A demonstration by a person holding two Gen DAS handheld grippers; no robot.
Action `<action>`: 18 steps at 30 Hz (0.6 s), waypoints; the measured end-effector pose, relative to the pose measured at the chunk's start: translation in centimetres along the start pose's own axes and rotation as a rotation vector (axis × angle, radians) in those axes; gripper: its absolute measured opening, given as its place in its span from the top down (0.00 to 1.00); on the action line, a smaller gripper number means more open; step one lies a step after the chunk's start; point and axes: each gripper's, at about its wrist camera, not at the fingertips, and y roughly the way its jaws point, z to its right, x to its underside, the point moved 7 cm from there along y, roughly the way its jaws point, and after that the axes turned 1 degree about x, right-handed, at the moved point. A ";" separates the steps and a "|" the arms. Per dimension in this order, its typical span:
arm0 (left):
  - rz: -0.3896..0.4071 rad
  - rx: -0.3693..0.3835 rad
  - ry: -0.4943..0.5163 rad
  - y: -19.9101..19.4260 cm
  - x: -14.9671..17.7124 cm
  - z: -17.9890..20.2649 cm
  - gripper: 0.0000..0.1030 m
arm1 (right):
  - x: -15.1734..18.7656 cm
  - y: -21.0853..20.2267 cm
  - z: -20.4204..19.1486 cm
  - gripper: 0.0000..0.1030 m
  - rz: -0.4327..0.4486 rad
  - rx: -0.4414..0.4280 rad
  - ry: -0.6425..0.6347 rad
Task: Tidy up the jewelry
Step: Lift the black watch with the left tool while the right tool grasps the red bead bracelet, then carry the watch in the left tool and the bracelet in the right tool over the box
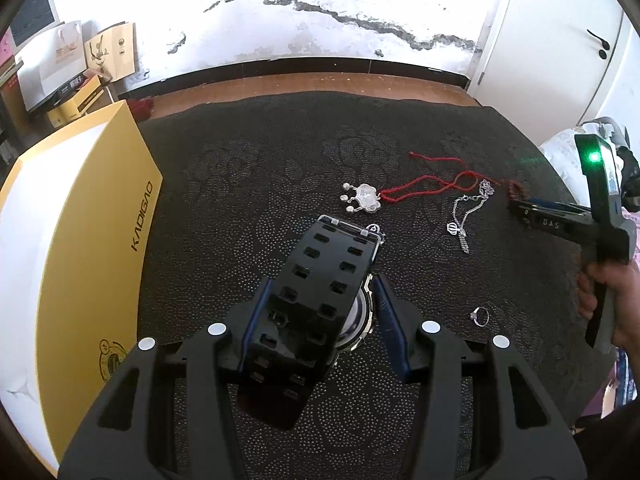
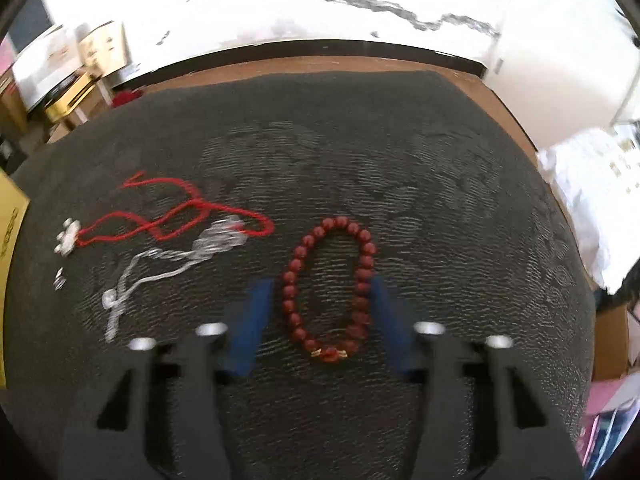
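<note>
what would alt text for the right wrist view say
The right gripper is open around a dark red bead bracelet lying on a dark patterned cloth. To the left lie a red cord necklace and a silver chain, both blurred.
</note>
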 end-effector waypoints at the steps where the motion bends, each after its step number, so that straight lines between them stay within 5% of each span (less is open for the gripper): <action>1: 0.001 0.000 0.002 0.0 0.0 0.1 0.52 | 0.1 0.0 -0.6 0.84 -0.002 0.002 -0.014; 8: 0.004 -0.010 0.001 -0.1 0.0 -0.1 0.52 | 0.3 -0.9 -1.3 0.85 0.037 0.055 -0.022; 18: 0.034 -0.016 -0.015 -1.2 -0.5 -0.2 0.52 | 0.8 -8.4 -6.5 0.85 0.118 -0.021 -0.063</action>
